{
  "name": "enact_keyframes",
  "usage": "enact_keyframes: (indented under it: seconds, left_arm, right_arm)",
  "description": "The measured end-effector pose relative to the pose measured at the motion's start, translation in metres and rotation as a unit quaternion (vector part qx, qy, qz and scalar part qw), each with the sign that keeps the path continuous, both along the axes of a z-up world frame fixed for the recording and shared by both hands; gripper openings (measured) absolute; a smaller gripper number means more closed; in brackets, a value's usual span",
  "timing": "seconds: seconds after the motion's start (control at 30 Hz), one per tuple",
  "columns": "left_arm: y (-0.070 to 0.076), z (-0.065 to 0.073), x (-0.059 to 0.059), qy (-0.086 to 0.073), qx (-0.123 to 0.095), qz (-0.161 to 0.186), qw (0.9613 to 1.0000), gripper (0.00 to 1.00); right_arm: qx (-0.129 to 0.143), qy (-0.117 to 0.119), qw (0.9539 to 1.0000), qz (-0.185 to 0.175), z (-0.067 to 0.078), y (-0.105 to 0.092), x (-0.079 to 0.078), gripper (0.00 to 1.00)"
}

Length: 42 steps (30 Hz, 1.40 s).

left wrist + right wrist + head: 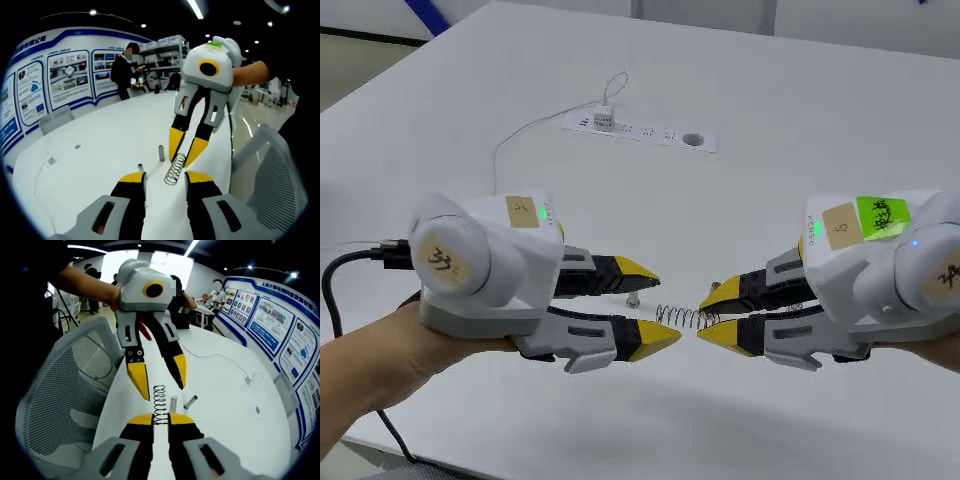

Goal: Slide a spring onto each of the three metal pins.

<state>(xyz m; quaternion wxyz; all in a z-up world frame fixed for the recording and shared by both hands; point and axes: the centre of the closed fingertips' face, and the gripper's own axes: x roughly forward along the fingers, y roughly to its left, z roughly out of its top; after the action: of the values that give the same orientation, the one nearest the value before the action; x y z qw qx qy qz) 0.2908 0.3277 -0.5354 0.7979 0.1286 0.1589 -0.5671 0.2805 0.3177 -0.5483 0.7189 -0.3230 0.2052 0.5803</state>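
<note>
Right claw [161, 419] pinches spring [159, 400]; left gripper view shows two pins [161, 152], apparently.

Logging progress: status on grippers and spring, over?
Right gripper shut on spring. Left gripper open, facing it. Spring not yet on a pin. Nothing in the way.

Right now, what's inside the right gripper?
The right gripper is shut on one end of a spring; the rest sticks out toward the open left gripper. The right gripper's tips hide the gripped coils.
</note>
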Motion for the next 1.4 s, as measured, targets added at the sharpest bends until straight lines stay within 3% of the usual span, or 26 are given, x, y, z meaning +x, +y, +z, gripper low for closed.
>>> enact_keyframes:
  seconds: [0.37, 0.57, 0.7, 0.83, 0.87, 0.9, 1.0, 1.17, 1.27, 1.4]
  left_arm:
    - [-0.002, -0.001, -0.012, 0.004, 0.004, -0.027, 0.9996, 0.18]
    - [-0.003, -0.003, -0.017, 0.004, 0.013, -0.038, 0.9992, 0.14]
    - [-0.003, -0.003, -0.020, -0.008, 0.025, -0.049, 0.9984, 0.13]
    - [-0.002, -0.003, -0.022, -0.034, 0.040, -0.061, 0.9967, 0.12]
    - [-0.002, -0.003, -0.021, -0.046, 0.046, -0.064, 0.9958, 0.11]
    - [-0.003, -0.003, -0.022, -0.048, 0.047, -0.067, 0.9955, 0.11]
    - [-0.003, -0.003, -0.025, -0.041, 0.052, -0.076, 0.9949, 0.10]
    - [-0.002, -0.002, -0.026, -0.042, 0.051, -0.079, 0.9947, 0.10]
    - [-0.001, -0.001, -0.027, -0.043, 0.049, -0.080, 0.9946, 0.10]
    - [0.001, 0.002, -0.025, -0.045, 0.045, -0.077, 0.9950, 0.10]
  right_arm:
    - [-0.010, -0.009, 0.9997, 0.020, 0.003, 0.003, -0.006, 0.10]
    - [-0.013, -0.013, 0.9993, 0.031, 0.006, 0.007, -0.010, 0.10]
    - [-0.017, -0.015, 0.9991, 0.037, 0.005, 0.007, -0.012, 0.10]
    - [-0.019, -0.025, 0.9986, 0.043, 0.007, 0.008, -0.013, 0.10]
    - [-0.023, -0.037, 0.9979, 0.048, 0.007, 0.008, -0.012, 0.10]
    - [-0.025, -0.042, 0.9975, 0.052, 0.008, 0.008, -0.012, 0.10]
    - [-0.026, -0.040, 0.9972, 0.058, 0.006, 0.007, -0.015, 0.11]
    - [-0.019, -0.040, 0.9975, 0.056, 0.007, 0.007, -0.014, 0.13]
    - [-0.030, -0.045, 0.9974, 0.047, 0.004, 0.003, -0.009, 0.18]
    - [-0.009, -0.024, 0.9990, 0.036, 0.004, 0.002, -0.008, 0.17]
